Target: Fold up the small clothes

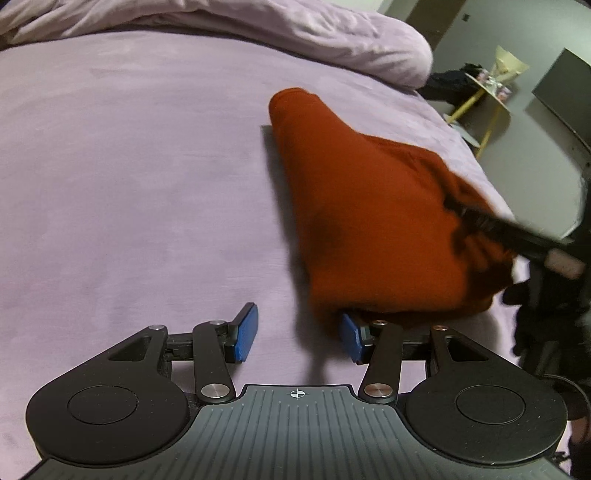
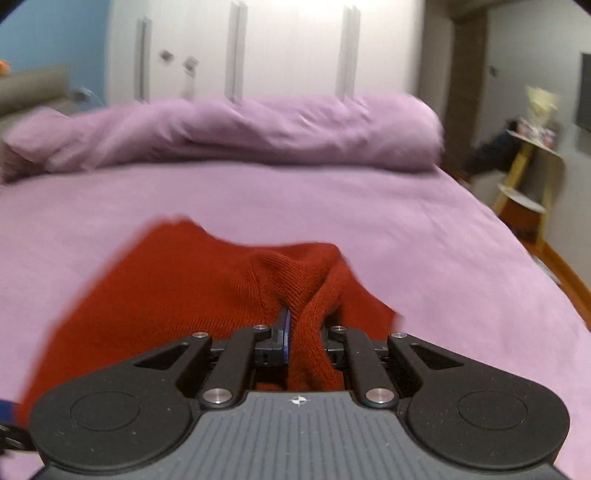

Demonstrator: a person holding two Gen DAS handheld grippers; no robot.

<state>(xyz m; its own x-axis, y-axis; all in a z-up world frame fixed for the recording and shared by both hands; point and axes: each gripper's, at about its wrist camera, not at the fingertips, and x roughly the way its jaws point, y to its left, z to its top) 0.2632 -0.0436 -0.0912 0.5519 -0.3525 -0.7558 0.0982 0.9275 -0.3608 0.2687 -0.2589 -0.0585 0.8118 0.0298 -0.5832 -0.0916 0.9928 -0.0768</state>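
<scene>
My right gripper (image 2: 304, 332) has its fingers pinched on a bunched ridge of the red knit garment (image 2: 192, 291); in its own view the fabric fills the gap between the pads and spills back toward the body of the tool. I read that pinch as a hold on an edge or corner that I mean to carry over in a fold, since the cloth rises from the bed (image 2: 332, 206) to the fingers and does not lie flat there.

The garment sits on the lilac sheet toward the bed's right edge, well short of the rolled duvet (image 1: 258, 29) along the far side. In the left wrist view it tapers to a narrow end pointing at that duvet, and its wide end is lifted where the right gripper (image 1: 454, 206) comes in from the right.

My left gripper (image 1: 295, 332) has its fingers spread and holds nothing: one blue pad stands over bare sheet, the other is tucked just at the near hem of the garment. I judge it is placed there to take the opposite corner, so both ends can travel together. The fold itself looks barely begun.
</scene>
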